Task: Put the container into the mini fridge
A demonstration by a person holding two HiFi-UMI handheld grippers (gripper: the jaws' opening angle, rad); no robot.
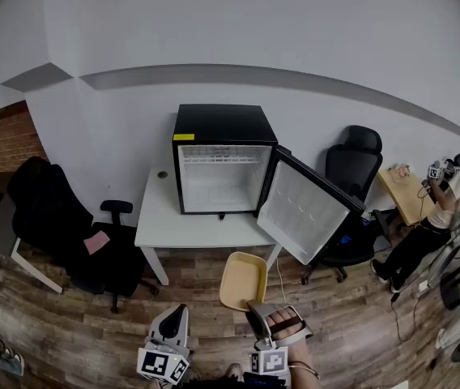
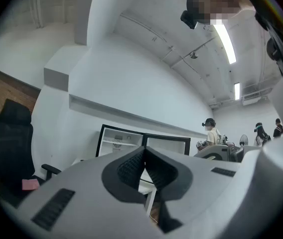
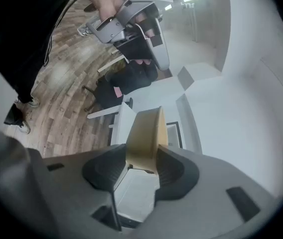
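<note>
The black mini fridge (image 1: 222, 156) stands on a white table (image 1: 169, 221) with its door (image 1: 304, 209) swung open to the right; its white inside looks bare. My right gripper (image 1: 256, 308) is shut on the near end of a flat pale-yellow container (image 1: 243, 280), which it holds over the floor in front of the table. In the right gripper view the container (image 3: 145, 136) stands on edge between the pads, in line with the fridge (image 3: 174, 133). My left gripper (image 1: 179, 310) hangs beside it, shut and empty (image 2: 144, 167). The fridge (image 2: 119, 141) shows beyond its jaws.
A black office chair (image 1: 60, 221) with a pink item stands left of the table and another (image 1: 350, 177) behind the open door. A person (image 1: 445, 209) works at a wooden desk (image 1: 404, 193) at the far right. The floor is wood planks.
</note>
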